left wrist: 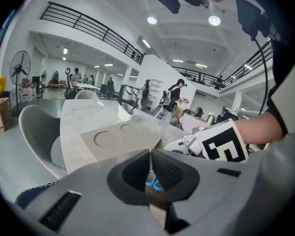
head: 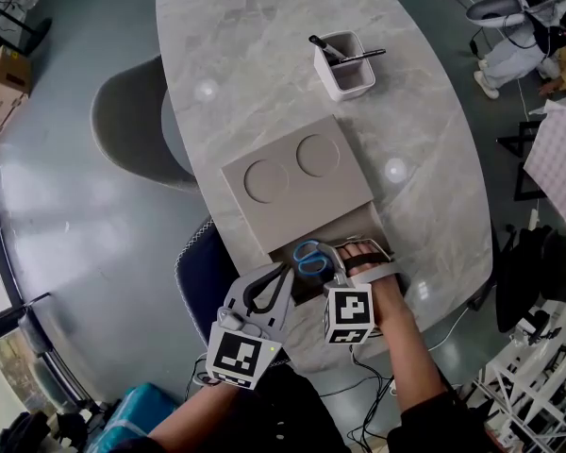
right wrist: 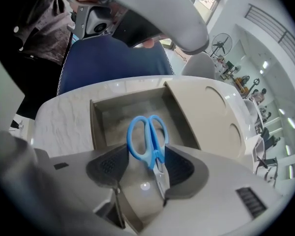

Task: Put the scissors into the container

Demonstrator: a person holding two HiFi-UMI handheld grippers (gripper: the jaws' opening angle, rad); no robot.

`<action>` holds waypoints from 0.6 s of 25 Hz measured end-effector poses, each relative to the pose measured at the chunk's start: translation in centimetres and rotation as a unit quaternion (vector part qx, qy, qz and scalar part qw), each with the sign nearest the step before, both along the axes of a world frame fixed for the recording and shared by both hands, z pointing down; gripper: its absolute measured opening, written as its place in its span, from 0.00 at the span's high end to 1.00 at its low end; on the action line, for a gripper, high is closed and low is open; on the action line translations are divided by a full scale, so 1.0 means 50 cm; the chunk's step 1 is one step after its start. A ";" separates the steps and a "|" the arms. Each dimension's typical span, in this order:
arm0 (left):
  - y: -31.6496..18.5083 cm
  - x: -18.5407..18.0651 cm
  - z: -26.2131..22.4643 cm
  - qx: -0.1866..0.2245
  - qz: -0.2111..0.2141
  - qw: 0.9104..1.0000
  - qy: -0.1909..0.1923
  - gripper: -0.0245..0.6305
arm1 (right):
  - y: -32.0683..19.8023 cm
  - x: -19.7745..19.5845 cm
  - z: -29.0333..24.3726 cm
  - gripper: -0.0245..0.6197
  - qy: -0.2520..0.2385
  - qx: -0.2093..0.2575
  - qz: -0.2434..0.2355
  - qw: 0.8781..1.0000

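Scissors lie in the container between the released jaws of the right gripper; withdrawal could snag and drag them out. Left gripper sits clenched, empty.

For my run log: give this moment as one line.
right gripper open | scissors between jaws, in open container | left gripper shut

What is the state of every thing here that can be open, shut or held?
Container: partly open.
Lid: slid partly aside.
Scissors: blades closed, not gripped, in the container.
Left gripper: shut, empty.
Right gripper: open, jaws either side of the scissors.
Pen cup: upright, holding pens.
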State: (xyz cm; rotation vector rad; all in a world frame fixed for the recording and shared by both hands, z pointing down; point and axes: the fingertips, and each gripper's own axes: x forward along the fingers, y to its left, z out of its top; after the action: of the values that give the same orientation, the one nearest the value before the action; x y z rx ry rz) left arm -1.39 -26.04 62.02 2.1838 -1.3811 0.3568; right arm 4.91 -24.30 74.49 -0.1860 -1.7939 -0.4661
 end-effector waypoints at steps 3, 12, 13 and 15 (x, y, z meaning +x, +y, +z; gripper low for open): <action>0.001 0.004 -0.001 -0.001 0.003 1.000 0.000 0.93 | 0.000 0.003 -0.001 0.59 0.001 -0.004 -0.001 1.000; -0.004 0.003 -0.002 0.000 0.005 1.000 0.001 0.93 | -0.005 -0.005 -0.020 0.81 -0.032 0.012 0.019 0.999; -0.004 0.003 -0.005 0.002 0.005 1.000 0.001 0.93 | -0.009 -0.006 -0.027 0.90 -0.040 0.021 0.021 0.999; -0.003 0.003 -0.012 0.005 0.004 1.000 0.002 0.93 | -0.015 -0.006 -0.041 0.94 -0.051 0.030 0.027 0.998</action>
State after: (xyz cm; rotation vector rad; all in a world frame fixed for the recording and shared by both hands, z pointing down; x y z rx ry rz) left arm -1.26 -26.18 61.41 2.1981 -1.3751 0.3497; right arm 4.60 -25.05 72.45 -0.0742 -1.8767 -0.4978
